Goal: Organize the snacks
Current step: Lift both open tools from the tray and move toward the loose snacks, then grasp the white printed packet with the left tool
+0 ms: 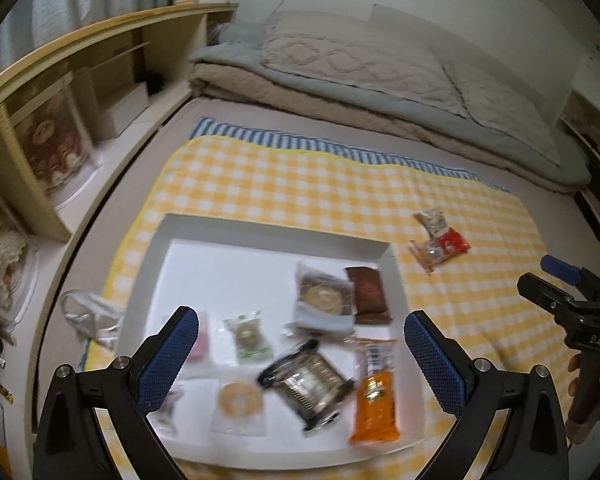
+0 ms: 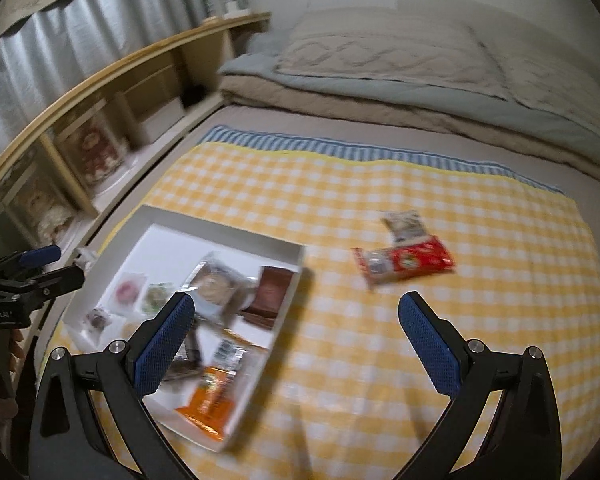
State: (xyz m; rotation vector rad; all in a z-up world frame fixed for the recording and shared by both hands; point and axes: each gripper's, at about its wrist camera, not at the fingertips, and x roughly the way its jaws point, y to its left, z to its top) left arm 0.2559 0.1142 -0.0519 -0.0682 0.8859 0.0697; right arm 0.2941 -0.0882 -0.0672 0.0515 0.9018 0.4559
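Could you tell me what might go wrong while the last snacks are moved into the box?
1. The red packet and grey packet overlap on the yellow checked cloth, so one grasp may drag both.
2. The shallow white box is crowded near its right side; a drop there may land on the rim.

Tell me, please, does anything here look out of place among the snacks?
Yes: the red packet and a small grey packet lie on the yellow checked cloth, outside the white tray that holds the other snacks.
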